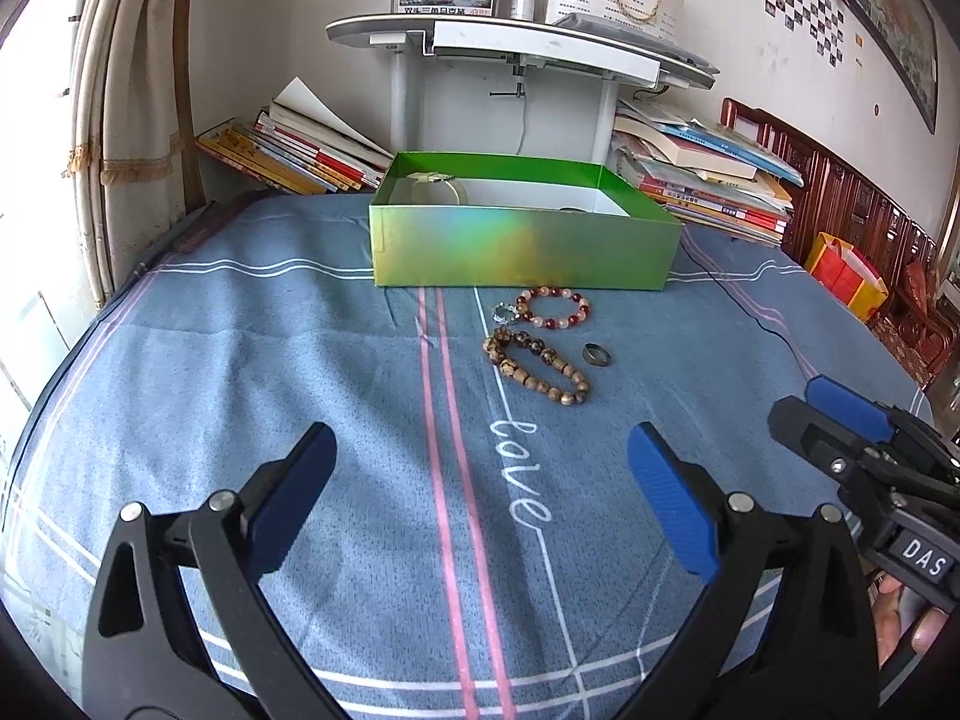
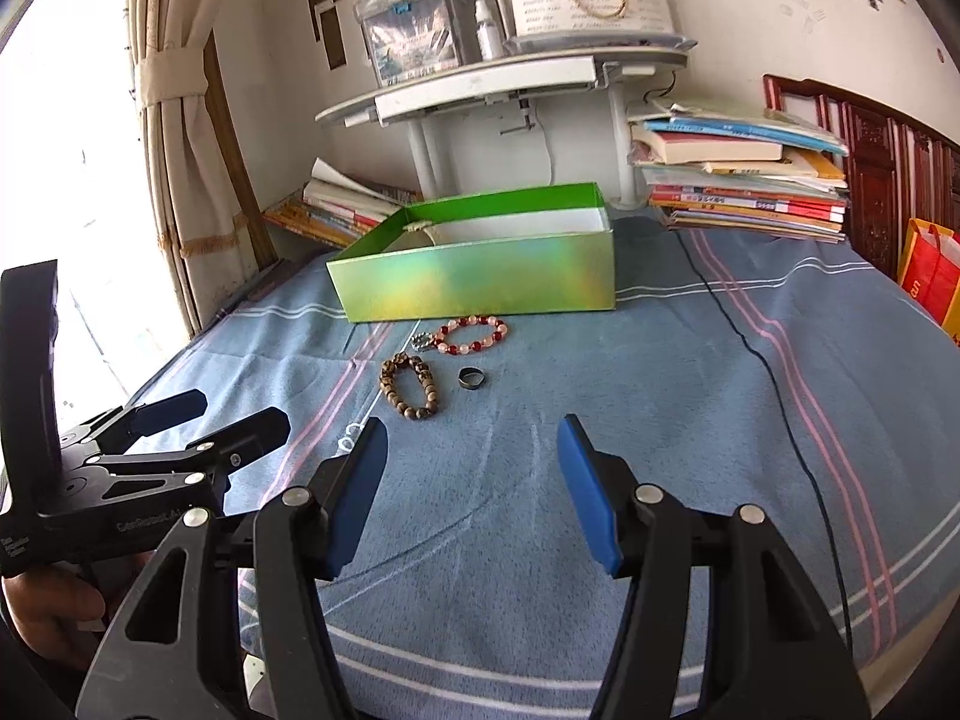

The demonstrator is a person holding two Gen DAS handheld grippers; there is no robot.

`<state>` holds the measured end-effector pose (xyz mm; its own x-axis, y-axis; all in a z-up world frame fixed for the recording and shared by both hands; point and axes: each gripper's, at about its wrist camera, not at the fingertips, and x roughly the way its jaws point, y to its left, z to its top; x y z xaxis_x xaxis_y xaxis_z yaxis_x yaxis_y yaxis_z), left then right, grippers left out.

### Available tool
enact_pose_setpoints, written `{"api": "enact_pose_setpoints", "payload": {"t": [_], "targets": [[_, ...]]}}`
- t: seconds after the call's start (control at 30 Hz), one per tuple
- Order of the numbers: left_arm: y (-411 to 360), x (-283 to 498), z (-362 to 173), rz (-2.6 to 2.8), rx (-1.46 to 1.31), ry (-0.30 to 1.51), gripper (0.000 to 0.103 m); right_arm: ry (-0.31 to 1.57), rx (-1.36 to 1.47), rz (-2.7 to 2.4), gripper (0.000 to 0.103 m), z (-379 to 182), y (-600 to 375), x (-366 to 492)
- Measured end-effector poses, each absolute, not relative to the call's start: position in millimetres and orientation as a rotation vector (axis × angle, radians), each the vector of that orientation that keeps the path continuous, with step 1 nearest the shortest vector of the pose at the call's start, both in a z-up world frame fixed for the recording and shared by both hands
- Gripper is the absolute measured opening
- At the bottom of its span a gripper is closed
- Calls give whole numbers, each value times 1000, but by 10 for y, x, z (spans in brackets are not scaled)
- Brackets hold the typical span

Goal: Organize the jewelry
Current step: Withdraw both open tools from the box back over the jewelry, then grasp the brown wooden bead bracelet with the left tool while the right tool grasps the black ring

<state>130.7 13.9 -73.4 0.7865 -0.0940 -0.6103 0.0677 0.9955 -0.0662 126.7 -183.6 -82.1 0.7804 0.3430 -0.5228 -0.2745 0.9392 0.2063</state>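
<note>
Jewelry sat loose on the bed (image 1: 240, 360), on the blue striped sheet, just in front of the green box (image 1: 522, 246). Red-and-white bead bracelet (image 1: 553, 306) lay nearest the box wall, apart from it, with a small silver charm (image 1: 503, 314) at its left end. Brown wooden bead bracelet (image 1: 536, 365) lay just below it, toward the cameras. Dark ring (image 1: 596, 354) was right of the brown bracelet, not touching it.

Left claw (image 1: 480, 492) stood wide, nothing between the pads, hovering over the sheet. All three pieces lay ahead of it, beyond the fingertips, slightly right of its centre line.

Right claw (image 2: 471, 486) stood about half wide, empty as well. The ring (image 2: 471, 377) lay straight ahead between the finger lines, well short of the pads. The brown bracelet (image 2: 411, 384) lay ahead-left.

The box was open at the top, with a pale bangle (image 1: 438, 186) in its far left corner. Book stacks (image 1: 708, 180) and a white desk (image 1: 516, 48) stood behind the bed.
</note>
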Motion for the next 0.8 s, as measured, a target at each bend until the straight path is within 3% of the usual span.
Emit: {"api": "enact_pose_setpoints", "payload": {"t": [0.33,0.73,0.8], "targets": [[239,1546,-757,-82,-61,676,97,733,42,315,58,-971,-1525,2064],[400,1896,-850,-74,-82,717,97,875,-39,299,42,-1249,-1214,2639],[381,1948,-863,-80,-81,723,97,874,-71,286,34,-1251,-1187,2665]]}}
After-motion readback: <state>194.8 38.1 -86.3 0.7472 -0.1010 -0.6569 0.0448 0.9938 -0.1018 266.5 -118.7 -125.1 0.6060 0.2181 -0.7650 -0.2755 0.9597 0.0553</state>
